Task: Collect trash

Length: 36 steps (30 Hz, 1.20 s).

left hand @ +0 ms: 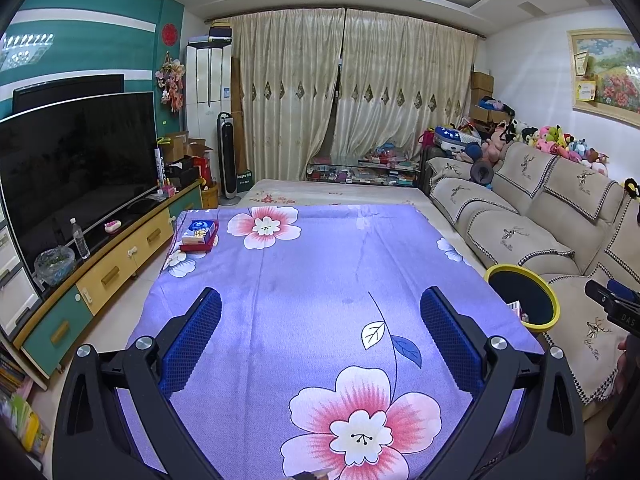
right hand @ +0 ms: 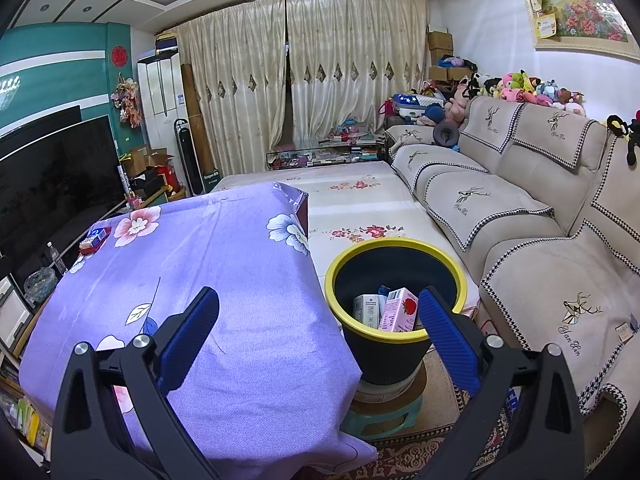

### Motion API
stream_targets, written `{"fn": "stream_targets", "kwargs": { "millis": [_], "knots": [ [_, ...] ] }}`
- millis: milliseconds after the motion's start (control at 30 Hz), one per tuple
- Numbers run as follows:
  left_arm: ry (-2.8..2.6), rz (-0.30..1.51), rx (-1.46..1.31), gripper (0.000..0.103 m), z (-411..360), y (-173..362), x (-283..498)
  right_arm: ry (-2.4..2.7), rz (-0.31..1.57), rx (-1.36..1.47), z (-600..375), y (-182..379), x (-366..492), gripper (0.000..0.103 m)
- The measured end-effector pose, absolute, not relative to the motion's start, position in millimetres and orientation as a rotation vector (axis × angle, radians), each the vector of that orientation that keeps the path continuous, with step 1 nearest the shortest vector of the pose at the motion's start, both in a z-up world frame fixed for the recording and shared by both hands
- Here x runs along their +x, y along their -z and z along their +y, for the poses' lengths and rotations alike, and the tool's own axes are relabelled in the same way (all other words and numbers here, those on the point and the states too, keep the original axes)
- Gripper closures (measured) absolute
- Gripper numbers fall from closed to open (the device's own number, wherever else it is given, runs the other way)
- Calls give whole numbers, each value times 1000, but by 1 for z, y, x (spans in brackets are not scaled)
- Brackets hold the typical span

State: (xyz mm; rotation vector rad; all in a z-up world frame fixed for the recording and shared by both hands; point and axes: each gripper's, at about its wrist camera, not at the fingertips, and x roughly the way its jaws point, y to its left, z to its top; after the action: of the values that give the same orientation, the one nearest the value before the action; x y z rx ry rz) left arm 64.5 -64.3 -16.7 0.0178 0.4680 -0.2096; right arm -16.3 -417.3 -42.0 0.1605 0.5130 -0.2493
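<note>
A dark bin with a yellow rim (right hand: 400,344) stands on a green stool beside the table's right edge; it also shows in the left wrist view (left hand: 548,300). Inside lie a pink carton (right hand: 398,310) and a white box (right hand: 366,308). A red tray with a blue tissue pack (left hand: 199,235) sits at the table's far left corner, also in the right wrist view (right hand: 95,239). My left gripper (left hand: 320,316) is open and empty above the purple flowered tablecloth (left hand: 312,272). My right gripper (right hand: 318,316) is open and empty, over the table edge and the bin.
A beige sofa (right hand: 520,216) runs along the right with plush toys on top. A TV (left hand: 76,168) on a low cabinet (left hand: 120,264) with a water bottle (left hand: 80,240) stands left. A flowered mat (right hand: 352,200) lies beyond the table.
</note>
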Motion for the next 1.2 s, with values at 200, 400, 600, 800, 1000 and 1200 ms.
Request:
{"fn": "stream_targets", "kwargs": {
  "millis": [200,400,600,800,1000,1200],
  "knots": [
    [210,470,18,5,-65,19,65,248,512,162,-417,43,-16,8],
    [211,472,19,5,-65,23,64,248,515,163,-417,44,-16,8],
    [212,473,16,5,-65,25,64,249,516,162,-417,44,-15,8],
    [216,478,9,5,-65,29,65,249,517,162,-417,44,-15,8],
    [217,477,8,5,-66,30,64,248,516,163,-417,44,-14,8],
    [218,483,16,5,-69,34,63,247,517,163,-416,45,-14,8]
  ]
}}
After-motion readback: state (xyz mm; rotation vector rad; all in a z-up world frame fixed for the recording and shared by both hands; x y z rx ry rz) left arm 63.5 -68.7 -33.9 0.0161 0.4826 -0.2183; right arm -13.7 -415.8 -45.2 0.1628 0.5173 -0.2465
